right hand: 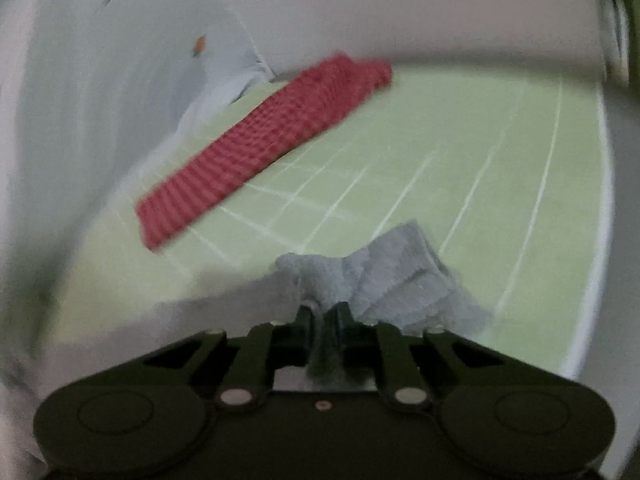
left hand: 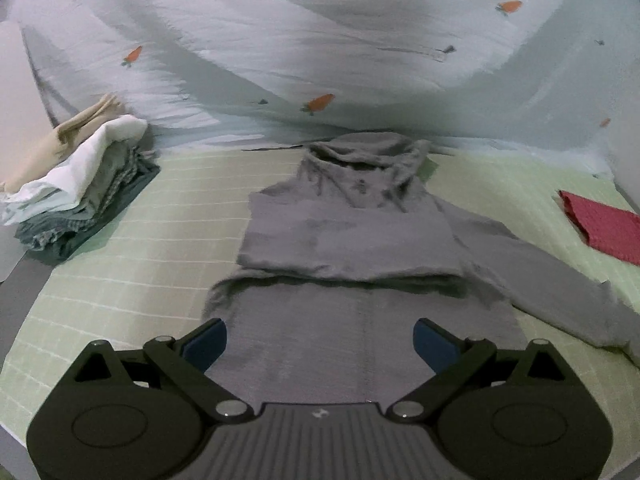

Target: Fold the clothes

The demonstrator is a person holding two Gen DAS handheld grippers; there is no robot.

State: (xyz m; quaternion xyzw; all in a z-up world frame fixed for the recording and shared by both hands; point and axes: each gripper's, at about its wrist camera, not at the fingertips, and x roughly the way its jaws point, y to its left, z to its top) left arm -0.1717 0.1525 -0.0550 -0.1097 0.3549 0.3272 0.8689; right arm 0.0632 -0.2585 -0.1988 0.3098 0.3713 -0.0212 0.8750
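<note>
A grey turtleneck sweater [left hand: 360, 240] is laid flat on the green gridded mat [left hand: 140, 280], collar away from the camera, one sleeve already folded across the chest and the other stretched out toward the red knit garment [left hand: 604, 232]. The left gripper [left hand: 320, 342] is held spread wide over the sweater's hem, nothing between its pads. The right gripper [right hand: 322, 312] is pinched on the cuff [right hand: 392, 276] of the outstretched sleeve. The knit is judged soft, light and limp, so sagging is likely; cuff and hem corners are the best holds.
</note>
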